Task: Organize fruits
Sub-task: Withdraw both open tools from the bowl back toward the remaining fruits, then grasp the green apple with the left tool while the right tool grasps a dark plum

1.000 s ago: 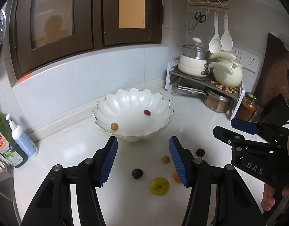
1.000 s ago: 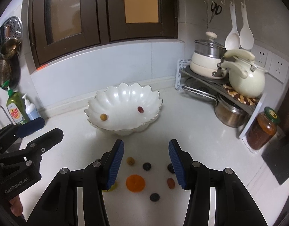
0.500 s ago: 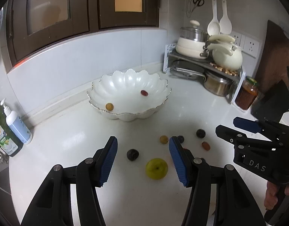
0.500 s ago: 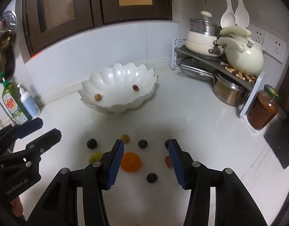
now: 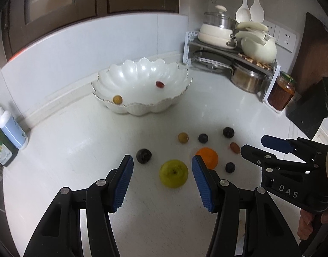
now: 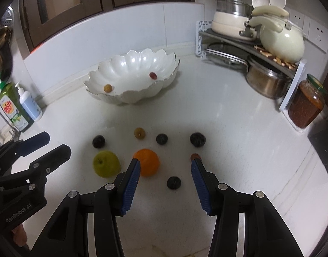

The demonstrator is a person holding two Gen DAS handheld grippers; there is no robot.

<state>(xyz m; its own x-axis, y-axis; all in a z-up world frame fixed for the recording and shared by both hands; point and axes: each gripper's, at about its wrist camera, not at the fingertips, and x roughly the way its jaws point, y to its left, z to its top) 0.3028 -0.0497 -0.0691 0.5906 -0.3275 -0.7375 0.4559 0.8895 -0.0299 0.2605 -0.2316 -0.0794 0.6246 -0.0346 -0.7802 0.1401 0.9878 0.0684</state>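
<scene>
A white scalloped bowl (image 5: 129,108) (image 6: 142,96) at the back of the counter holds a small yellow fruit (image 5: 117,99) and a small red fruit (image 5: 160,84). In front of it lie a green apple (image 5: 173,173) (image 6: 106,164), an orange (image 5: 209,156) (image 6: 148,162), several dark plums (image 5: 143,156) (image 6: 173,183), a small yellow fruit (image 5: 183,138) and a small red one (image 5: 234,147). My left gripper (image 5: 163,177) is open and empty, with the apple between its fingertips. My right gripper (image 6: 165,178) is open and empty, above a dark plum.
A rack (image 6: 249,49) with pots and a kettle (image 6: 280,42) stands at the back right, with a jar (image 6: 306,105) beside it. Soap bottles (image 6: 18,105) stand at the left by the sink. A dark board (image 5: 309,111) is at the right.
Both grippers have come down and forward toward the loose fruit. The apple now sits between the left fingertips. Both stay open.
</scene>
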